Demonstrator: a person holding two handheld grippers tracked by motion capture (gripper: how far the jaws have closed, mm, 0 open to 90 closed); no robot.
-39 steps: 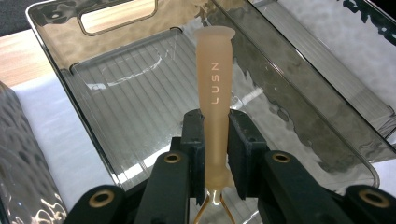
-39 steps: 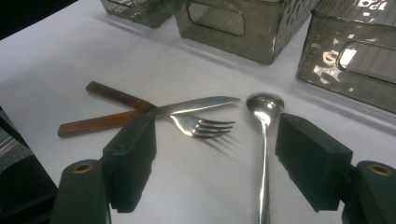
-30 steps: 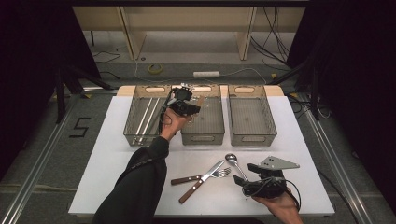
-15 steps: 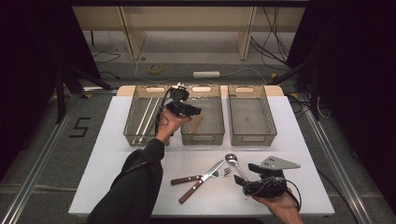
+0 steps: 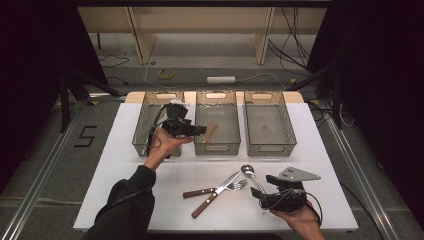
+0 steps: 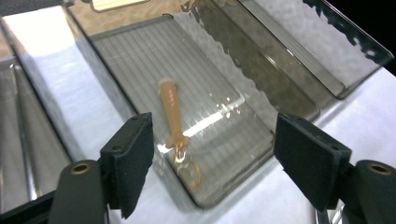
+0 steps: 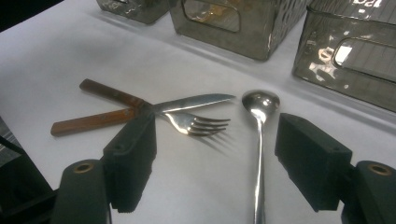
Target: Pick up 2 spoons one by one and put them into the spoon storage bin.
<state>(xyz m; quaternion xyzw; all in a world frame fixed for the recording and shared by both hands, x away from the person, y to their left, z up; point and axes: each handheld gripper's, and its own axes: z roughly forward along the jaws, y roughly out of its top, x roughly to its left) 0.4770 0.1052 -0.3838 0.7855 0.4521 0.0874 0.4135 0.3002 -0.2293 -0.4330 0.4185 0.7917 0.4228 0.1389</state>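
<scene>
The work in hand looks like sorting cutlery into three clear bins at the far side of the table (image 5: 125, 200). A wooden-handled spoon (image 6: 173, 126) already lies flat on the floor of the middle bin (image 5: 216, 148), handle pointing toward twelve o'clock in the left gripper view. The left gripper (image 5: 200, 131) hangs above that bin's left wall. Its jaws have just been opening and now stand wide with nothing between them, so the spoon lies loose on the bin floor.

The left bin (image 5: 142, 145) seems to hold some long pieces too, though the hand hides most of it. The right bin (image 5: 270, 147) looks empty.

Near the front edge, at about six o'clock from the middle bin, lies what is left to sort. A knife (image 7: 140, 103) and a fork (image 7: 121, 116), both with wooden handles, lie crossed over each other. A steel spoon (image 7: 259, 121) sits just beside them at their three o'clock, bowl toward the bins. The right gripper (image 7: 215, 163) waits low over the table with its jaws apart and gripping nothing. The steel spoon's handle runs up between them, nearer the right jaw, and that placement suggests this spoon is its next pick. The crossed pair would be awkward to lift singly, which may be why the lone spoon comes first.
</scene>
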